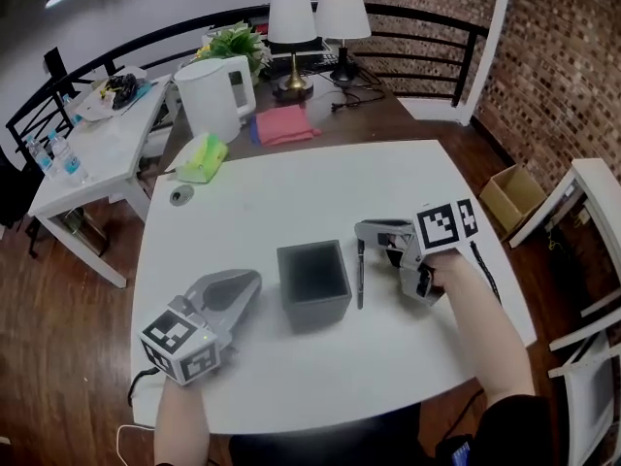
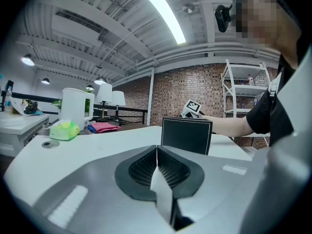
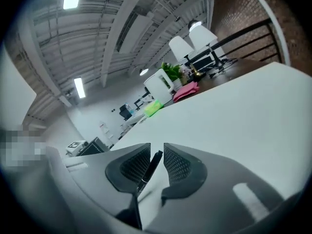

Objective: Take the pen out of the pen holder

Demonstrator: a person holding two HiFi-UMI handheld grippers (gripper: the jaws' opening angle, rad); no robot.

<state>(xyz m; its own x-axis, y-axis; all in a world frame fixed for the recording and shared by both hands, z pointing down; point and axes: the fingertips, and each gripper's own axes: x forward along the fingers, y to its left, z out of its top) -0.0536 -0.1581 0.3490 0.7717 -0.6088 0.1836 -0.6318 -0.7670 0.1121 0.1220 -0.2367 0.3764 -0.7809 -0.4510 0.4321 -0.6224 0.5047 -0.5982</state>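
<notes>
The black square pen holder stands in the middle of the white table, and its inside looks dark and bare. A black pen lies flat on the table just right of it. My right gripper is at the pen's far end. In the right gripper view, the pen runs between the right gripper's parted jaws with a gap on each side, so this gripper is open. My left gripper rests left of the holder, shut and with nothing in it. Its view faces the holder.
At the table's far left stand a white jug, a green-yellow bundle and a pink cloth. Two lamps stand behind on a dark desk. A round grommet sits in the tabletop. A cardboard box lies on the floor.
</notes>
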